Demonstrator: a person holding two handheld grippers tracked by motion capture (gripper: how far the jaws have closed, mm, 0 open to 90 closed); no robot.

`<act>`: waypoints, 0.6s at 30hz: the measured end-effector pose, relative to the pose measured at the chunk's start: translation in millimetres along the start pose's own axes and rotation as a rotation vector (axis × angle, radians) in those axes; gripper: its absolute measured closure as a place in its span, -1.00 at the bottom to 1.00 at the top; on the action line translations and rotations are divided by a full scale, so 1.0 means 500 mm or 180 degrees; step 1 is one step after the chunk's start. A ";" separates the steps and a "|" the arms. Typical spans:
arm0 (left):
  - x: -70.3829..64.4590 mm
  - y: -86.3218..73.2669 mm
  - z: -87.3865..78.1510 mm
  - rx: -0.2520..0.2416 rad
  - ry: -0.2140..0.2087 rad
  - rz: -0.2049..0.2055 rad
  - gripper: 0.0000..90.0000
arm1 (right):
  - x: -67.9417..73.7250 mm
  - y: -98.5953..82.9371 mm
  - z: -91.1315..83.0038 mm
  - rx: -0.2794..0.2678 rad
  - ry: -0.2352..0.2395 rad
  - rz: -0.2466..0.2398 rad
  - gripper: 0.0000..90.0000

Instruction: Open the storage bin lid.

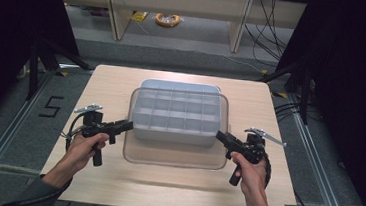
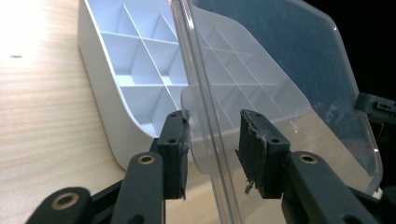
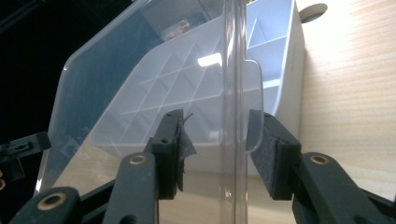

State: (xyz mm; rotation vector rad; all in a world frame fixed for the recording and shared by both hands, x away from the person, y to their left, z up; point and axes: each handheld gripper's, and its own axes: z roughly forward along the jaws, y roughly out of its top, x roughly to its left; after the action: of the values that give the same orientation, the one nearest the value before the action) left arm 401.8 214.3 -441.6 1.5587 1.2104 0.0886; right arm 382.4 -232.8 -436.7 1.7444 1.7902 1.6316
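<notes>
Straddling the clear plastic lid (image 1: 174, 152) at its two short ends, I have the left tool (image 1: 129, 125) and right tool (image 1: 219, 136) equally near, both part open with pads off the rim. It leans over the white compartmented plastic tray (image 1: 176, 113) mid-tabletop (image 1: 107, 84), long axis running tool to tool.

Clear lid (image 2: 280, 70) cropped at bottom edge

A compartment box (image 1: 177, 115) is sitting at the middle of the table (image 1: 112, 84), toward the far side. A clear lid (image 1: 176, 155) is lying over it, overhanging its near edge. The left gripper (image 1: 130, 125) is flanking the lid's left edge, the right gripper (image 1: 218, 134) its right edge.
</notes>
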 end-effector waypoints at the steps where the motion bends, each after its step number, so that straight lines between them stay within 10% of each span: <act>1: -0.001 -0.004 0.001 -0.0002 -0.0008 -0.0004 0.38 | 0.000 -0.003 -0.003 0.0005 -0.0015 -0.0013 0.27; 18: -0.012 -0.054 -0.022 0.0129 -0.0055 0.0018 0.38 | -0.001 -0.056 -0.040 0.0097 -0.0059 0.0001 0.27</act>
State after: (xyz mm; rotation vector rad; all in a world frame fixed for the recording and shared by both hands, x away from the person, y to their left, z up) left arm 375.0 214.0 -454.8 1.5953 1.2008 0.0545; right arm 351.0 -236.6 -449.7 1.7668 1.8160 1.5912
